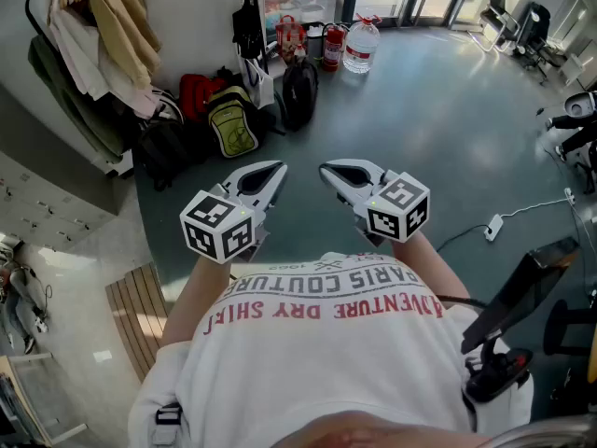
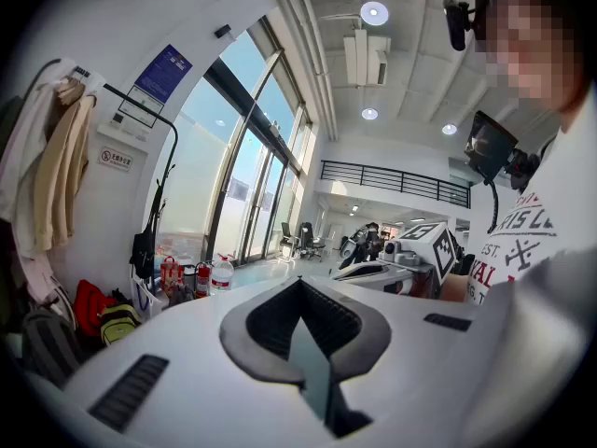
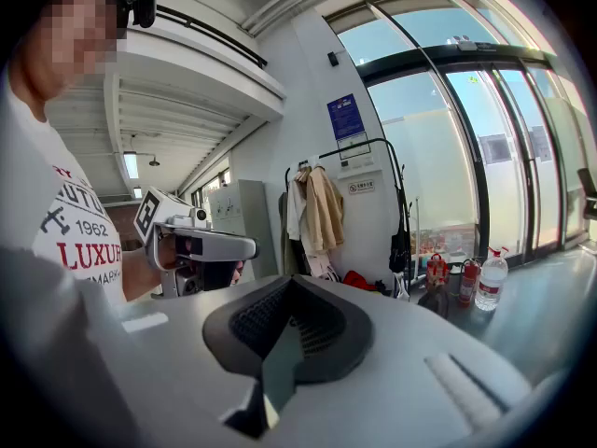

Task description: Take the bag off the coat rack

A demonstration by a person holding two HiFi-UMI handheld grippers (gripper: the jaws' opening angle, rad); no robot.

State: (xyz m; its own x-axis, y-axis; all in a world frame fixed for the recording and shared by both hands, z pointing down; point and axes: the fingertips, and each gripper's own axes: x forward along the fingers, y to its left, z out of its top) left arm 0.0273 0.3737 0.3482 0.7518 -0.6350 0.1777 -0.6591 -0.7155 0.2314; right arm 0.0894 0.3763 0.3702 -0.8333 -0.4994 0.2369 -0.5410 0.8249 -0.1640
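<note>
A black bag [image 1: 247, 21] hangs by its strap from the right end of the coat rack [image 1: 103, 26], well ahead of me by the white wall. It also shows as the black bag [image 2: 143, 250] in the left gripper view and as the black bag [image 3: 403, 245] in the right gripper view. Coats and shirts hang along the rest of the rack. My left gripper [image 1: 277, 168] and right gripper [image 1: 326, 169] are side by side in front of my chest, far from the bag. Both are shut with nothing between their pads.
Under the rack lie a red backpack [image 1: 198, 91], a yellow-green backpack [image 1: 231, 119] and a black backpack [image 1: 298, 91]. A fire extinguisher [image 1: 333, 47], a big water bottle [image 1: 362, 45] and a red basket [image 1: 291, 35] stand by the glass doors. A power strip [image 1: 492, 227] lies to the right.
</note>
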